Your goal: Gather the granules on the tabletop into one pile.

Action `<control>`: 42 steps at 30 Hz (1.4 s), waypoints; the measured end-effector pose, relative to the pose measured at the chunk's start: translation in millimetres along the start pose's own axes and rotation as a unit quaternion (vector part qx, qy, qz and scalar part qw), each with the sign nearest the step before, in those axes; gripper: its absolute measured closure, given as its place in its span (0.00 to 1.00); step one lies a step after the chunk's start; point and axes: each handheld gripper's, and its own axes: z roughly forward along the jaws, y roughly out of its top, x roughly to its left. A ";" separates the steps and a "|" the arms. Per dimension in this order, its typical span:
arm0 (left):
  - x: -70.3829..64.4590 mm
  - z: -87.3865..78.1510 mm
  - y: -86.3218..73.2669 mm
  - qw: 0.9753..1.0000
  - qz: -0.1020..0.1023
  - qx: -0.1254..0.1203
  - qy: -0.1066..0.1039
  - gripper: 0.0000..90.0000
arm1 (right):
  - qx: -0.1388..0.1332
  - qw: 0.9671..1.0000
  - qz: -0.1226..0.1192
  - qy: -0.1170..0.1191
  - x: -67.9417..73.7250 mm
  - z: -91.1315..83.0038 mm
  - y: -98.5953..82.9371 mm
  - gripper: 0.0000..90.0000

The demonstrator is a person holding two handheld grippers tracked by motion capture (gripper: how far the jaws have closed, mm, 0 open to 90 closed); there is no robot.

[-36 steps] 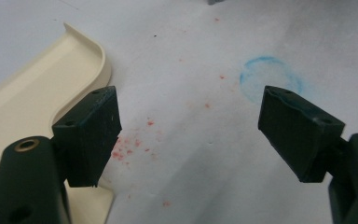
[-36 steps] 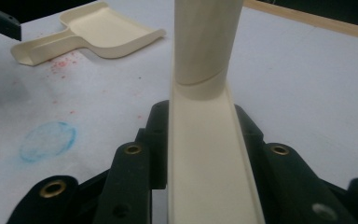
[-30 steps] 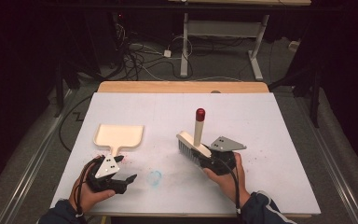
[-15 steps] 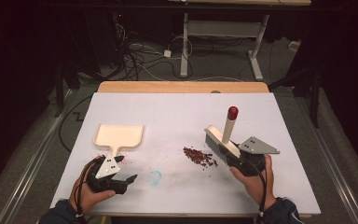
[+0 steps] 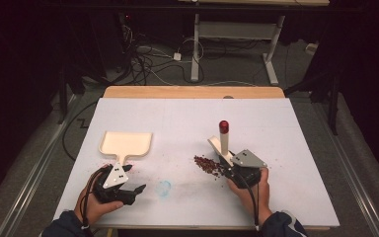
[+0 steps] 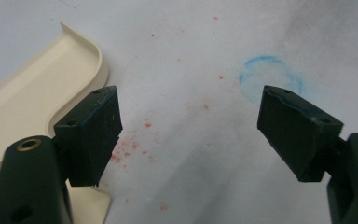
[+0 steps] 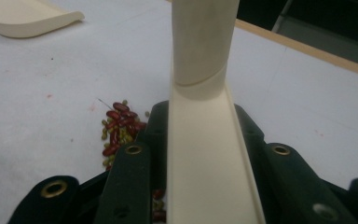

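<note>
The work in hand looks like sweeping spilled beans [image 5: 208, 165] into a dustpan [image 5: 126, 144], and by my reading it is at an early stage — the beans are gathered in one small pile, but none of them lie in the dustpan yet.

The right gripper [image 5: 237, 170] is clamped on the brush [image 5: 221, 143]: in the right gripper view the cream back of the brush [image 7: 205, 154] runs up between the two black jaws, which press on it from both sides, and its handle rises toward the far edge of the table [image 5: 296, 148]. The bean pile [image 7: 119, 128] sits just left of that gripper, touching or nearly touching the brush's head; the exact contact is hidden by the jaws.

The left gripper [image 5: 121, 190] has its jaws wide apart and holds nothing. It rests at the near left of the table, just beside the dustpan's handle — in the left gripper view the cream dustpan [image 6: 32, 102] lies off past the left jaw, not between the two. A faint blue ring [image 6: 271, 77] marks the table nearer the other jaw.

The dustpan lies well to the left of the beans, its open mouth facing the far side. What is left, I judge: take hold of the dustpan, bring it beside the pile, and brush the beans in.
</note>
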 end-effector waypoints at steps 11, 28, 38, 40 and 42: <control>0.4 -0.5 -1.1 1.000 -0.004 -0.001 -0.001 0.24 | -0.024 0.999 0.026 -0.010 -0.4 15.6 18.8 0.74; 0.3 -3.6 -0.8 1.000 -0.001 -0.006 -0.002 0.24 | -0.082 0.964 -0.046 0.249 -34.7 -66.2 -6.5 0.74; 0.8 -0.3 -0.1 1.000 0.000 -0.004 -0.008 0.24 | -0.035 0.928 -0.099 0.357 -25.6 -31.5 -20.3 0.74; 0.7 0.1 -0.4 1.000 0.000 -0.003 -0.008 0.24 | -0.036 0.926 -0.100 0.362 -29.0 -21.8 -17.9 0.74; 1.0 0.3 -0.4 1.000 0.000 -0.002 -0.009 0.24 | -0.035 0.926 -0.107 0.360 -34.6 -12.0 -13.5 0.74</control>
